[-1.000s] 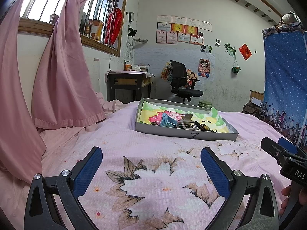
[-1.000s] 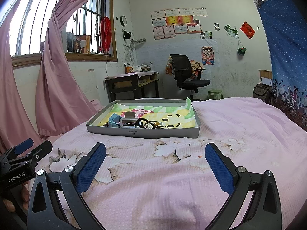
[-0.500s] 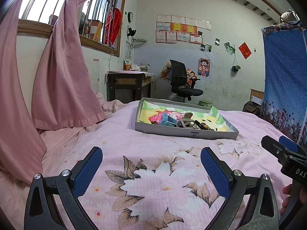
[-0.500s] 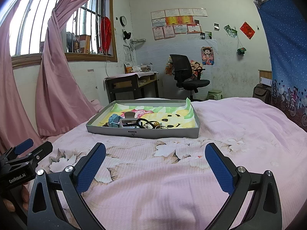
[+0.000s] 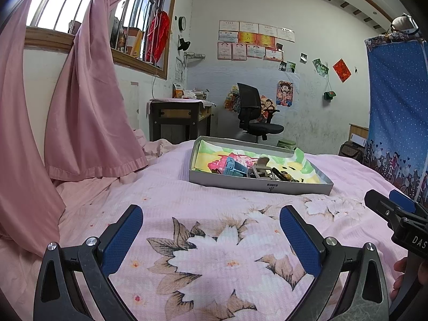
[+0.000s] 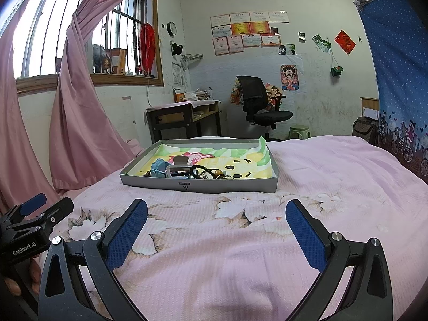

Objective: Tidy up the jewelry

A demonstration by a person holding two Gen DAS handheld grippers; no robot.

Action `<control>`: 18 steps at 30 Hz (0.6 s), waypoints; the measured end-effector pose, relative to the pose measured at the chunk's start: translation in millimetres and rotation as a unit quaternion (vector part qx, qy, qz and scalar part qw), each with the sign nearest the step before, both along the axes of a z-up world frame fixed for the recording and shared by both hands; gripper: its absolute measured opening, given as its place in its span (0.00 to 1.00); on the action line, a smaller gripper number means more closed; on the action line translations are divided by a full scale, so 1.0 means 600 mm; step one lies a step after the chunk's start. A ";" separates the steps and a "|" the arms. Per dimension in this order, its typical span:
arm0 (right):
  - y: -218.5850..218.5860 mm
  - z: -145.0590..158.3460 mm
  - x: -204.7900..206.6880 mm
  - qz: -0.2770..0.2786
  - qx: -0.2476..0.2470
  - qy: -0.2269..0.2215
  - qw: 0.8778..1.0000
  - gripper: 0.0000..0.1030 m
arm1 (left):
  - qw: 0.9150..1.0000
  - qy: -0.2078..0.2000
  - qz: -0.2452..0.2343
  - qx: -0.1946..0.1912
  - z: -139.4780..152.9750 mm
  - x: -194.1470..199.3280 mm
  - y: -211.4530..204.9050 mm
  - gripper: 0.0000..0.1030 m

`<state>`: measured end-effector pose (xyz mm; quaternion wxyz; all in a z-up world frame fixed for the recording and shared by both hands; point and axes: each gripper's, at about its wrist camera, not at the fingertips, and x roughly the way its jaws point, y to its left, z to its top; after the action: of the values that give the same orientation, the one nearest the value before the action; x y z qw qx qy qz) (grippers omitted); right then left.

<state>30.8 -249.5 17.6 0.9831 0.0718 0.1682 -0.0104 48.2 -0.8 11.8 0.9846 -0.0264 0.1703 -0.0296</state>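
A grey shallow tray (image 5: pixel 256 184) (image 6: pixel 198 184) lined with a cartoon paper sits on the pink floral bedspread ahead of both grippers. In it lie a blue clip-like piece (image 5: pixel 232 168) (image 6: pixel 158 168), a grey clasp (image 5: pixel 258 169) (image 6: pixel 176 171) and a tangle of dark bracelets and beads (image 5: pixel 283 175) (image 6: pixel 211 173). My left gripper (image 5: pixel 211 222) is open and empty, hovering over the bedspread well short of the tray. My right gripper (image 6: pixel 216 214) is open and empty, also short of the tray. Each gripper shows at the edge of the other's view.
Pink curtains (image 5: pixel 88 112) hang at the left by the window. A desk (image 5: pixel 179 117) and a black office chair (image 5: pixel 254 115) stand beyond the bed. A blue curtain (image 5: pixel 398 107) hangs at the right. The bedspread (image 6: pixel 334 187) stretches wide around the tray.
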 end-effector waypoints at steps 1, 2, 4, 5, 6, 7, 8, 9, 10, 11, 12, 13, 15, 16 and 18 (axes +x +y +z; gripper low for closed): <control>0.000 0.000 0.000 0.000 0.000 0.000 1.000 0.99 | 1.000 0.000 0.000 0.000 0.001 -0.001 0.002 1.00; 0.000 0.000 0.000 0.000 0.000 0.000 1.000 0.99 | 1.000 0.000 -0.001 0.000 0.000 0.000 0.000 1.00; 0.000 0.000 0.000 -0.001 0.001 -0.001 1.000 0.99 | 1.000 0.001 -0.004 0.000 0.001 -0.001 0.002 1.00; 0.000 0.000 0.000 -0.001 0.001 0.000 1.000 0.99 | 1.000 0.002 -0.005 0.000 0.001 -0.001 0.002 1.00; 0.000 0.000 0.000 -0.001 0.001 0.000 1.000 0.99 | 1.000 0.003 -0.006 0.000 0.001 -0.001 0.002 1.00; 0.000 0.000 0.000 -0.001 0.001 0.000 1.000 0.99 | 1.000 0.003 -0.005 0.002 0.000 0.000 0.000 1.00; 0.000 0.000 0.000 0.000 0.001 0.000 1.000 0.99 | 1.000 0.003 -0.005 0.005 -0.001 0.000 0.000 1.00; 0.000 0.000 0.000 0.000 0.000 0.000 1.000 0.99 | 1.000 0.001 -0.005 0.007 0.000 0.000 0.000 1.00; 0.000 0.000 0.000 0.000 0.000 -0.001 1.000 0.99 | 1.000 -0.002 -0.003 0.011 0.000 0.001 0.000 1.00; 0.000 0.000 0.000 0.000 0.000 -0.001 1.000 0.99 | 1.000 -0.002 -0.003 0.013 -0.002 0.003 -0.001 1.00; 0.000 0.000 0.000 0.000 0.000 0.000 1.000 0.99 | 1.000 -0.003 -0.001 0.015 -0.002 0.003 0.001 1.00; 0.000 0.000 0.000 0.000 0.000 0.000 1.000 0.99 | 1.000 -0.003 0.000 0.017 -0.002 0.004 0.002 1.00; 0.000 0.000 0.000 0.000 0.000 0.000 1.000 0.99 | 1.000 -0.002 0.004 0.022 -0.003 0.006 0.001 1.00; 0.000 0.000 0.000 0.000 0.000 -0.001 1.000 0.99 | 1.000 0.000 0.005 0.022 -0.004 0.008 0.005 1.00; 0.000 0.000 0.000 0.000 0.000 0.000 1.000 0.99 | 1.000 0.002 0.004 0.022 -0.005 0.008 0.005 1.00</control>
<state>30.7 -249.8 17.6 0.9831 0.0722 0.1679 -0.0107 53.0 2.3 9.1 0.9847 -0.0056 0.1727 -0.0219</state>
